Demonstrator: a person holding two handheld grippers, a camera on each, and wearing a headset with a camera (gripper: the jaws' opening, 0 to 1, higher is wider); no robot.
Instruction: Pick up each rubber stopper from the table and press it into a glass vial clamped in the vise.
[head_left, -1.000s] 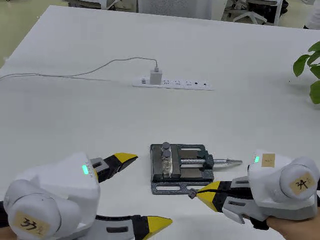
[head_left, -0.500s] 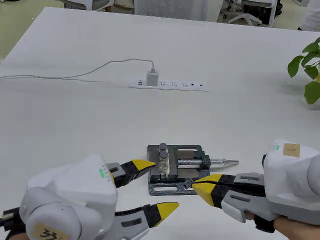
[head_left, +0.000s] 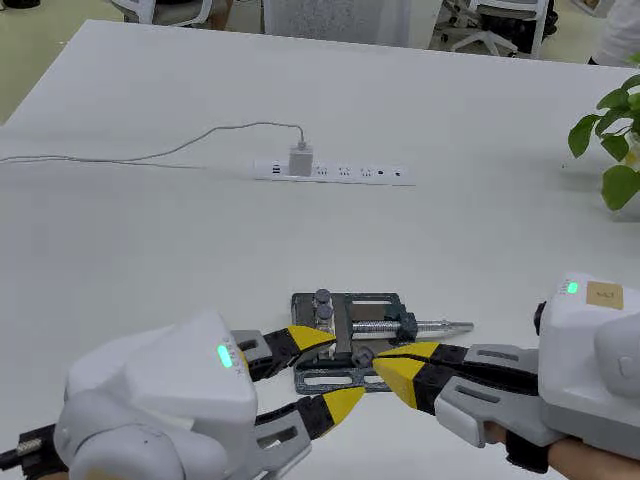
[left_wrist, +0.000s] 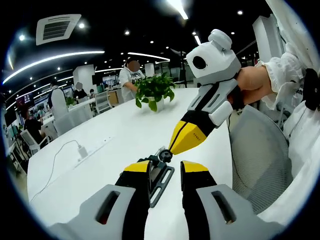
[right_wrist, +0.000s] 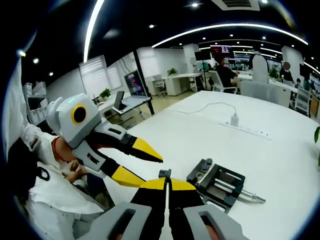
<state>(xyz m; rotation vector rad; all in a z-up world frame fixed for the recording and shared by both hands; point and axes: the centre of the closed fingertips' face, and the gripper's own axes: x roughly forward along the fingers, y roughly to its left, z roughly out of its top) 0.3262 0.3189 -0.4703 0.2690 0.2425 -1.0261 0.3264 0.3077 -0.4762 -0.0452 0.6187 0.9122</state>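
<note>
A thin white cable (head_left: 150, 152) runs in from the worktop's (head_left: 120, 250) left edge to a white plug on a power strip (head_left: 330, 170) lying toward the far side. At the near left, the left gripper (head_left: 328, 368) reaches in from the near edge. Its yellow-tipped fingers are apart, with nothing between them, and both tips lie at the left end of the vise (head_left: 375, 300).

The vise sits near the middle of the near edge, its screw handle pointing right. Glass vials (head_left: 324, 318) stand upright in it toward its left end, two of them topped with grey caps.

The right gripper (head_left: 383, 366) comes in from the near right, its fingers together and clamped on a small dark rubber stopper (head_left: 362, 354), which is held over the near side of the vise, just right of the vials. A green plant (head_left: 608, 150) stands at the worktop's right edge.
</note>
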